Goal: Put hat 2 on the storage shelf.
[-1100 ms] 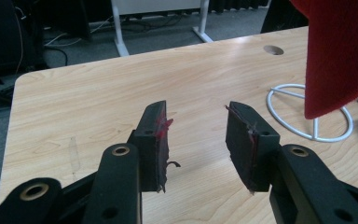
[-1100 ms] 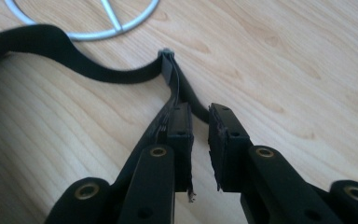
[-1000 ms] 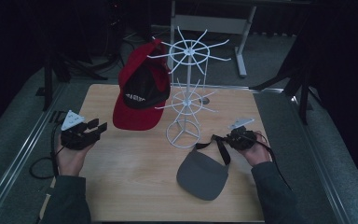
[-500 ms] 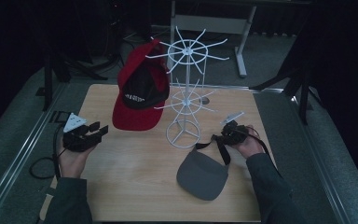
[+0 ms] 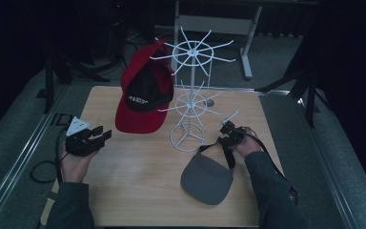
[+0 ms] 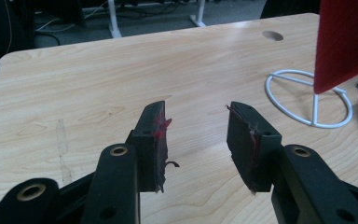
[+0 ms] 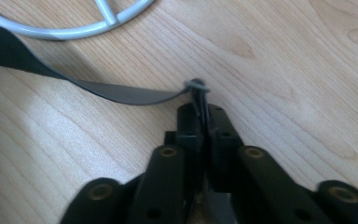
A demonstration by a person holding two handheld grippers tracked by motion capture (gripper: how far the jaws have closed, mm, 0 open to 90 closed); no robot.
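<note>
Near the surface's (image 5: 138,191) right edge the right tool (image 5: 229,138) has just pinched the visor's (image 5: 207,179) strap (image 7: 121,93), likely to lift it onto the rack (image 5: 190,95); the left tool (image 5: 95,138) waits open.

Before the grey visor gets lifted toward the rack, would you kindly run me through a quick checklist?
1. Right gripper jaws shut on the visor strap: ok.
2. Grip depth: strap pinched at the jaw tips; firmness cannot tell.
3. Grey visor lying flat on the table, free of the rack base: ok.
4. Free hook on the white rack: ok.
5. Red cap hanging clear of the path: ok.
6. Left gripper open, holding nothing: ok.
</note>
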